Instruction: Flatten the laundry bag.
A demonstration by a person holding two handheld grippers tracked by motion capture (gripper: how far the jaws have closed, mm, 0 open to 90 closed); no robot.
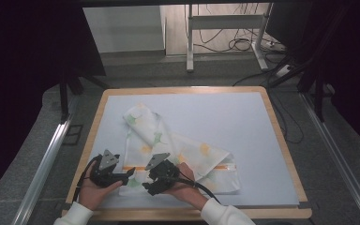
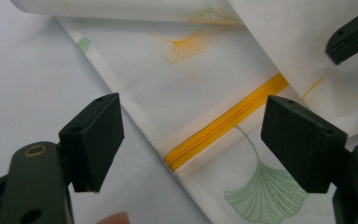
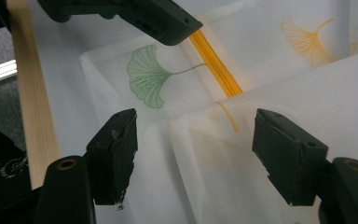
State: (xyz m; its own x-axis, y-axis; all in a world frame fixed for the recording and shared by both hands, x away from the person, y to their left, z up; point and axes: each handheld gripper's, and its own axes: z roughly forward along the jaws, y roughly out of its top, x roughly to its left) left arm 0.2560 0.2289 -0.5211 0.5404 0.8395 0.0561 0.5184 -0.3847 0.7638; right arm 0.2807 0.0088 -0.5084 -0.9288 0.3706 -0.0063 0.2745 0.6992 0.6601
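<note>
On the table (image 1: 272,140), a white cloth (image 1: 187,150) with ginkgo-leaf print, folded, near the front edge. At its front-left corner, both grippers close together. Left gripper (image 2: 191,140) – jaws wide apart, holding nothing, above the cloth's edge and the yellow stripe (image 2: 223,123). Right gripper (image 3: 193,149) – jaws also wide apart, nothing between them, over a folded layer. In the right gripper view, a green leaf (image 3: 147,79), with the left gripper's jaw beyond it.
</note>
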